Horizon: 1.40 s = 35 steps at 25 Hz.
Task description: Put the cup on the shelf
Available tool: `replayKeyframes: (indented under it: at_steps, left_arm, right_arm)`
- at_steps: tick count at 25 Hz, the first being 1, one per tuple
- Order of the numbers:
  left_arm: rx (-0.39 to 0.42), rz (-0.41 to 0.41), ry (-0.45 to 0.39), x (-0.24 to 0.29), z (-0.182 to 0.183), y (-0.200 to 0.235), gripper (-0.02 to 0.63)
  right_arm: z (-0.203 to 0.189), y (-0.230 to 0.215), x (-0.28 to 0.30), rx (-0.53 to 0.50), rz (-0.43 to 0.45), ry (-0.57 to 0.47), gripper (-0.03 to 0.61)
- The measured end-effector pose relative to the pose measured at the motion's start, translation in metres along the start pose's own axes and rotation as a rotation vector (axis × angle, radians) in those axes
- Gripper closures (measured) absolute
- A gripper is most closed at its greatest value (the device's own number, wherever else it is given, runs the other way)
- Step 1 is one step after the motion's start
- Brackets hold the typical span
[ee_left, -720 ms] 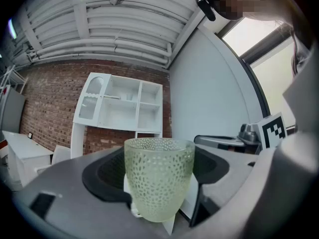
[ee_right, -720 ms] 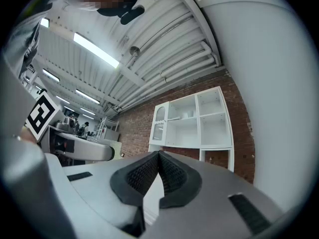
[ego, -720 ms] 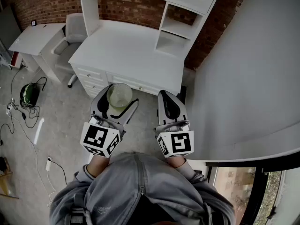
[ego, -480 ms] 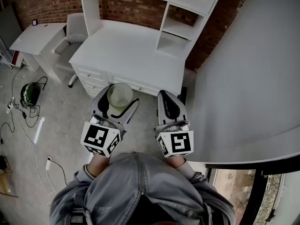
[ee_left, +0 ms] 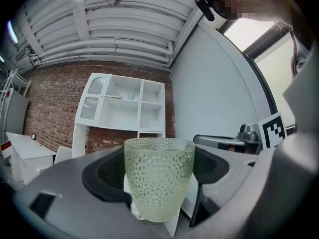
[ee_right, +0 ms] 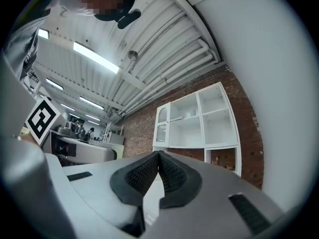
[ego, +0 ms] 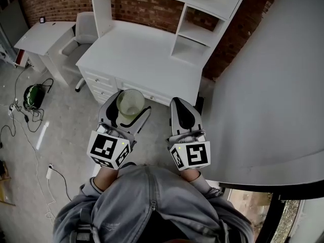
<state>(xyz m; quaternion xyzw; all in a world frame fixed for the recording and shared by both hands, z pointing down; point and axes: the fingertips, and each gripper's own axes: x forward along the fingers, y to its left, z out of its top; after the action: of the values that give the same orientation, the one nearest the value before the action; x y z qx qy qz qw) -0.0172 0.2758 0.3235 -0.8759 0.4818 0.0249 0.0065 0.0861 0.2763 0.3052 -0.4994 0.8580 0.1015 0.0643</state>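
Observation:
A pale green dimpled glass cup (ego: 129,102) (ee_left: 158,177) stands upright between the jaws of my left gripper (ego: 124,109) (ee_left: 158,183), which is shut on it. The black pads press on both its sides. My right gripper (ego: 183,113) (ee_right: 158,173) is beside it, shut, its ribbed pads touching with nothing between them. Ahead stands a white desk (ego: 139,54) with a white shelf unit (ego: 202,19) (ee_left: 124,108) (ee_right: 197,121) on top, against a red brick wall. Its open compartments hold nothing that I can make out. Both grippers hover over the floor in front of the desk drawers.
A large curved white panel (ego: 268,85) fills the right side. A grey office chair (ego: 81,34) and a small white table (ego: 40,37) stand at the left. Cables and a green bag (ego: 33,96) lie on the concrete floor at the left.
The view has shifted slightly, and the desk and shelf sit a little nearer and to the right. Both grippers keep their pose, and the cup stays held.

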Motion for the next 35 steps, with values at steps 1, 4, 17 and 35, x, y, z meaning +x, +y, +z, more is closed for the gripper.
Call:
replayKeyframes:
  at_steps: [1, 4, 17, 35]
  left_arm:
    - [0.0, 0.003, 0.002, 0.001, -0.001, 0.0, 0.23]
    - [0.0, 0.014, 0.013, 0.004, -0.005, 0.002, 0.23]
    - [-0.019, 0.01, 0.017, 0.053, -0.015, 0.049, 0.23]
    - [-0.042, -0.05, 0.032, 0.16, -0.025, 0.182, 0.23]
  right_arm:
    - [-0.001, -0.002, 0.001, 0.003, 0.003, 0.0, 0.551]
    - [-0.006, -0.007, 0.005, 0.018, 0.006, 0.003, 0.551]
    - [-0.033, -0.029, 0.063, 0.026, 0.007, 0.03, 0.551]
    - [-0.073, -0.068, 0.218, 0.008, -0.084, 0.064, 0.551]
